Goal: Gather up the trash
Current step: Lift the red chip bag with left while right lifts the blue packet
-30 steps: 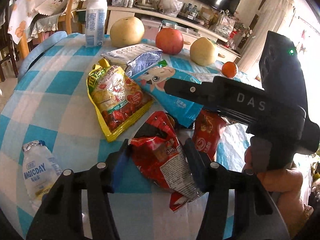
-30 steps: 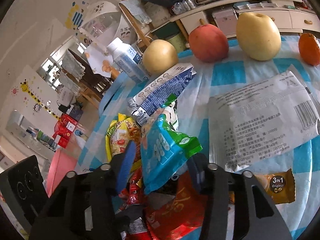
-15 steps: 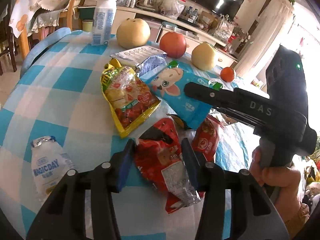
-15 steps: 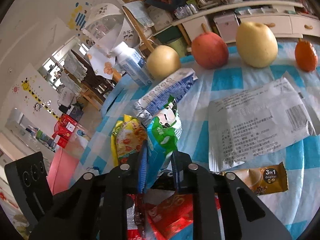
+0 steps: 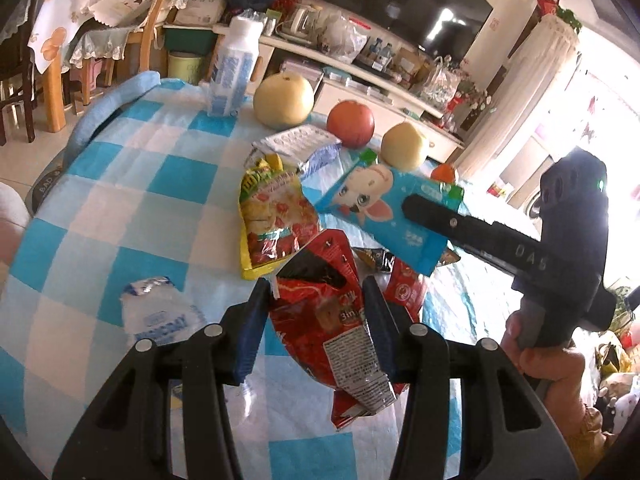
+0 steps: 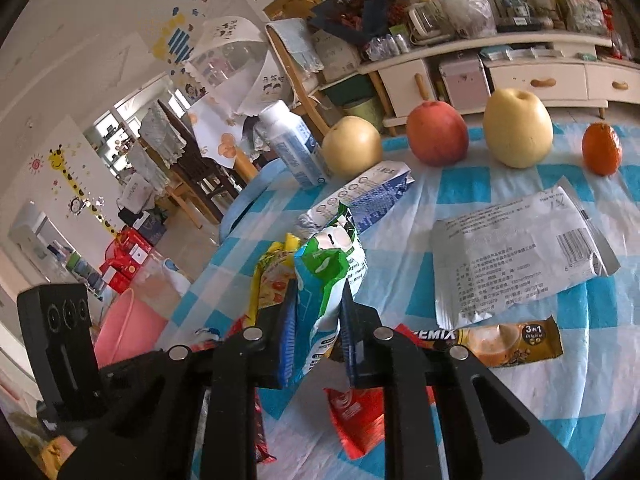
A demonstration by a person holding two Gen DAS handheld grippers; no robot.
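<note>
Desk under blue-and-white checked cloth, wrappers strewn over its middle, fruit and a bottle lined along the far edge. Right gripper clamped tight on blue-and-green cartoon snack bag, pads pressing both faces, bag lifted clear of the cloth and standing upright between the fingers; same bag seen from the left wrist view hanging over the middle of the desk. Left gripper partly closed on red snack wrapper, both pads against its sides, jaws just closed further; wrapper's crumpled lower end drooping below the fingers, apparently raised off the cloth. Large grey printed pouch flat toward the right edge of the desk, label side up. Yellow snack bag flat at mid-desk, just beside the red wrapper. White-and-blue pouch lying near the far edge in front of the fruit. Clear milk sachet flat toward the left edge. White bottle upright at the far edge, left of a pale pear. Red apple, second pear and small orange in a row along the far edge. Brown 3-in-1 coffee sachet flat near the front edge, below the grey pouch. Small red wrapper on the cloth beneath the right gripper. Pink bin on the floor beyond the left edge of the desk.
</note>
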